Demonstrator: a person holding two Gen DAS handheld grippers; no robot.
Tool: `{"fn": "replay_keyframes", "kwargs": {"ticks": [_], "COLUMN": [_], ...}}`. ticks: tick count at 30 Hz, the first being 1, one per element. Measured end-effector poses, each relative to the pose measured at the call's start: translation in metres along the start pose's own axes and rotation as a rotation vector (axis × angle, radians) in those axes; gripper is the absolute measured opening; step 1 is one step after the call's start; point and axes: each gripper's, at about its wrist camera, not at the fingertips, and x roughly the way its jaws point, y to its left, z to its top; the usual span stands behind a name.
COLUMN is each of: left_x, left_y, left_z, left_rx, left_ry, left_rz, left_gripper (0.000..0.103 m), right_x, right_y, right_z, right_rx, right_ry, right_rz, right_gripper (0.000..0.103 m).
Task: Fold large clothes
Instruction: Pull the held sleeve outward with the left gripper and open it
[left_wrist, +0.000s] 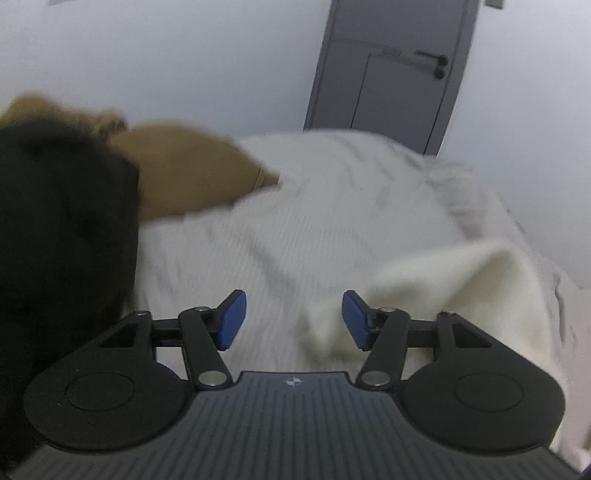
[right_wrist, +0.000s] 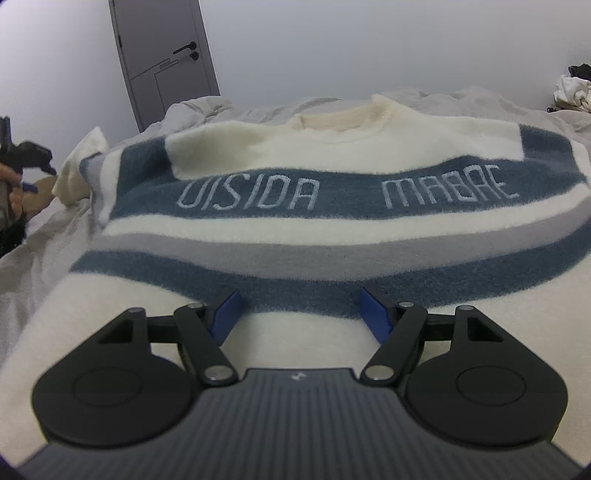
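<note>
A cream sweater (right_wrist: 295, 236) with blue and grey bands lies spread flat, front up, on my bed (right_wrist: 40, 236), collar toward the far wall. My right tongs (right_wrist: 301, 314) hover low over its lower front, angled downward, jaws wide with nothing between them. My left tongs (left_wrist: 293, 319) stand wide and empty above the white bedding, a cream sleeve (left_wrist: 443, 280) just beside one pad. Pale lettering on the blue band reads "UISIDA MABAE".

Cream sweater (right_wrist: 295, 236), blue-grey stripes, flat on bed, front up
</note>
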Motion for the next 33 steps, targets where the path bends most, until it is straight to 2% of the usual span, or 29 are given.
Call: {"fn": "replay_keyframes", "kwargs": {"ticks": [6, 11, 14, 15, 17, 18, 19, 20, 27, 33], "left_x": [0.017, 0.027, 0.037, 0.040, 0.044, 0.046, 0.048, 0.048, 0.013, -0.043], "left_y": [0.003, -0.018, -0.025, -0.026, -0.027, -0.028, -0.028, -0.028, -0.023, -0.012], "left_z": [-0.028, -0.028, -0.019, -0.015, -0.006, -0.002, 0.003, 0.007, 0.032, 0.060], "left_rx": [-0.010, 0.122, 0.121, 0.107, 0.083, 0.076, 0.070, 0.065, 0.114, 0.115], "left_ry": [0.034, -0.037, -0.051, -0.045, -0.044, -0.036, -0.030, -0.026, -0.079, -0.122], "left_rz": [-0.081, -0.080, -0.087, -0.088, -0.091, -0.081, -0.069, -0.066, -0.058, -0.053], "left_gripper": [0.066, 0.068, 0.066, 0.064, 0.035, 0.028, 0.013, 0.007, 0.003, 0.002], "right_x": [0.002, 0.002, 0.004, 0.004, 0.005, 0.005, 0.005, 0.005, 0.006, 0.002], "right_y": [0.004, 0.005, 0.004, 0.005, 0.006, 0.006, 0.006, 0.006, 0.003, -0.002], "right_z": [-0.001, -0.002, -0.003, -0.003, -0.003, -0.003, -0.003, -0.003, -0.002, -0.001], "right_rx": [-0.017, -0.030, -0.023, -0.025, -0.028, -0.027, -0.027, -0.025, -0.008, 0.021], "right_ry": [-0.001, -0.004, -0.006, -0.005, -0.006, -0.006, -0.006, -0.006, -0.005, -0.007], "right_rz": [-0.016, -0.021, -0.018, -0.019, -0.020, -0.020, -0.019, -0.018, -0.007, 0.012], "right_gripper": [0.072, 0.073, 0.074, 0.075, 0.075, 0.076, 0.076, 0.076, 0.077, 0.075]}}
